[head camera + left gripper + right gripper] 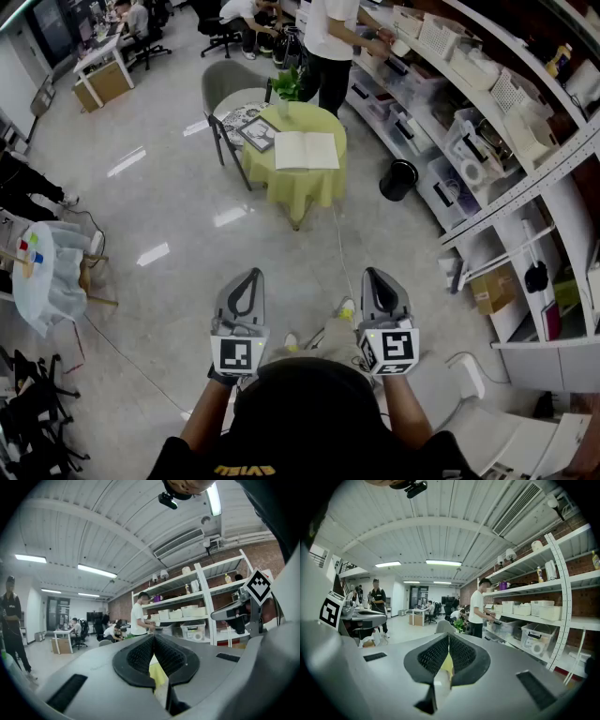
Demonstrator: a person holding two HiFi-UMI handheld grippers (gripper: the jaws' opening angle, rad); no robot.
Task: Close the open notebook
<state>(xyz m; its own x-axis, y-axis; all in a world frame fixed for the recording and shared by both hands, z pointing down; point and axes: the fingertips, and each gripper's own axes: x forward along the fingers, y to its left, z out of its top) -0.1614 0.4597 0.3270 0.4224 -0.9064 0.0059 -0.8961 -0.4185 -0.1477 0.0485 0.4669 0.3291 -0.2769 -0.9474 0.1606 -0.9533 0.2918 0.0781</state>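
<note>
The open notebook [306,150] lies with white pages up on a round table draped in yellow-green cloth [314,187], far ahead across the floor. Both grippers are held side by side close to the person's body, well short of the table. My left gripper [248,275] is shut with nothing in it, its black pads meeting at the tip [153,637]. My right gripper [376,274] looks the same, pads together and empty [448,635]. In both gripper views the jaws hide the notebook; only a strip of yellow cloth [157,674] shows below the pads.
A framed picture [258,133] and a potted plant [286,84] share the table. A grey chair [225,86] stands behind it. A person [328,42] works at the long shelves [487,131] on the right. A black bin [398,178] stands near them; a covered small table [47,277] stands left.
</note>
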